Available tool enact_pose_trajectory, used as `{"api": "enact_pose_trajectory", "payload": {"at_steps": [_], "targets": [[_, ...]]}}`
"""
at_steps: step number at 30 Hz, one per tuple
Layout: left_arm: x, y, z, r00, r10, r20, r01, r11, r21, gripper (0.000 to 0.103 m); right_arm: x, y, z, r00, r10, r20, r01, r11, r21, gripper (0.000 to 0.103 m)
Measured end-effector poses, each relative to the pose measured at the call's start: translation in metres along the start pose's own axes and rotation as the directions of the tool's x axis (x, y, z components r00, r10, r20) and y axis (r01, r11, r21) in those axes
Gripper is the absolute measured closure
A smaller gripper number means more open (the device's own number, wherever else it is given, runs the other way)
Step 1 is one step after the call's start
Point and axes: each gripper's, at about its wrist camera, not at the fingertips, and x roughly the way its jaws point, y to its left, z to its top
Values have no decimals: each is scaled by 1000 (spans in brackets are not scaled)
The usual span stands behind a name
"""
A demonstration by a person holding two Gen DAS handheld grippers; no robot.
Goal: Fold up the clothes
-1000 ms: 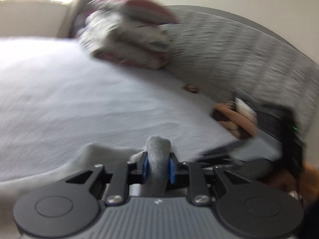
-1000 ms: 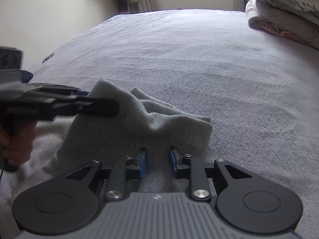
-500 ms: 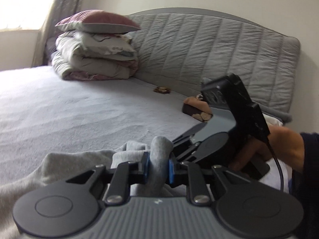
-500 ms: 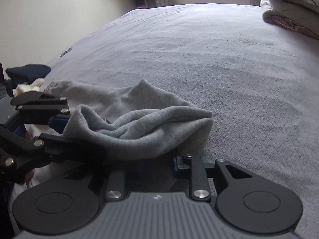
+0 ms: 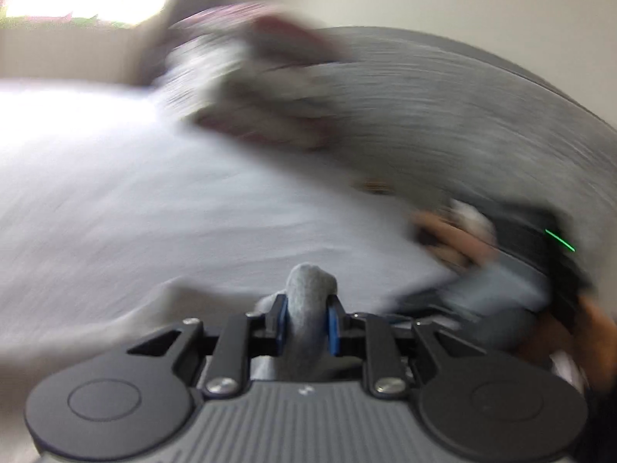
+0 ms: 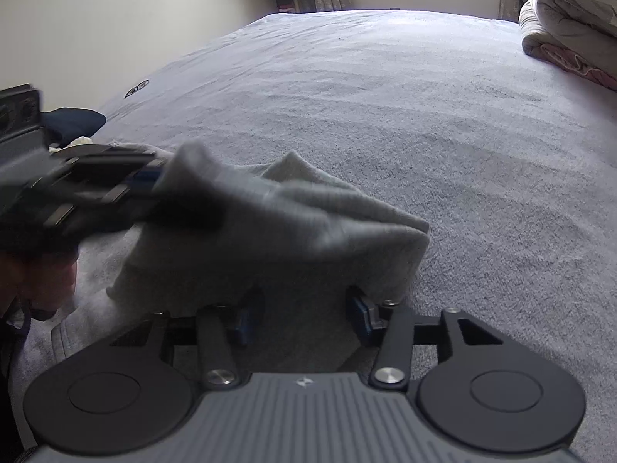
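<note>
A bed [image 6: 405,123] with a pale grey cover fills most of both views, and its padded grey headboard [image 5: 462,108] curves across the back of the left wrist view, smeared by blur. A stack of folded bedding [image 6: 567,23] sits at the bed's far right corner in the right wrist view; in the left it shows only as a smeared pink and white heap against the headboard.

The grey garment [image 6: 277,231] lies bunched on the near part of the bed, one end lifted into a ridge. Its right edge drapes over the right gripper [image 6: 304,316], whose jaws are opening: the blue pads stand well apart with cloth lying between them but not pressed by either. The left gripper [image 5: 307,326] has its blue pads clamped on a rolled fold of the garment, which pokes up between the fingers. In the right wrist view that same gripper reaches in from the left, blurred, with the lifted end of the cloth in its tip, and a hand [image 6: 46,281] shows below it.

A dark blue cloth [image 6: 73,123] lies at the bed's left edge. A small brown item [image 5: 372,186], too blurred to identify, sits near the headboard.
</note>
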Motion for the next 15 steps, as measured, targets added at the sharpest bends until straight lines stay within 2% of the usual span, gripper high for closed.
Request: {"api": "enact_pose_trajectory", "payload": {"at_steps": [2, 4, 8, 10, 12, 15], "targets": [[7, 20, 7, 997, 63, -35, -66, 994, -90, 81, 0, 0, 2, 1000, -7, 8, 7, 1000, 23, 51], [9, 25, 9, 994, 92, -54, -97, 990, -107, 78, 0, 5, 5, 1000, -19, 24, 19, 1000, 7, 51], [1, 22, 17, 979, 192, -64, -197, 976, -96, 75, 6, 19, 10, 996, -81, 45, 85, 993, -86, 51], [-2, 20, 20, 974, 216, -64, -221, 972, -75, 68, 13, 22, 9, 994, -108, 34, 111, 988, -108, 49], [-8, 17, 24, 961, 264, -84, -269, 962, -48, 68, 19, 30, 5, 989, -147, 31, 150, 978, -144, 44], [-28, 6, 21, 957, 271, -106, -273, 962, -6, 65, 22, 36, 7, 984, -177, 18, 178, 970, -163, 43]]}}
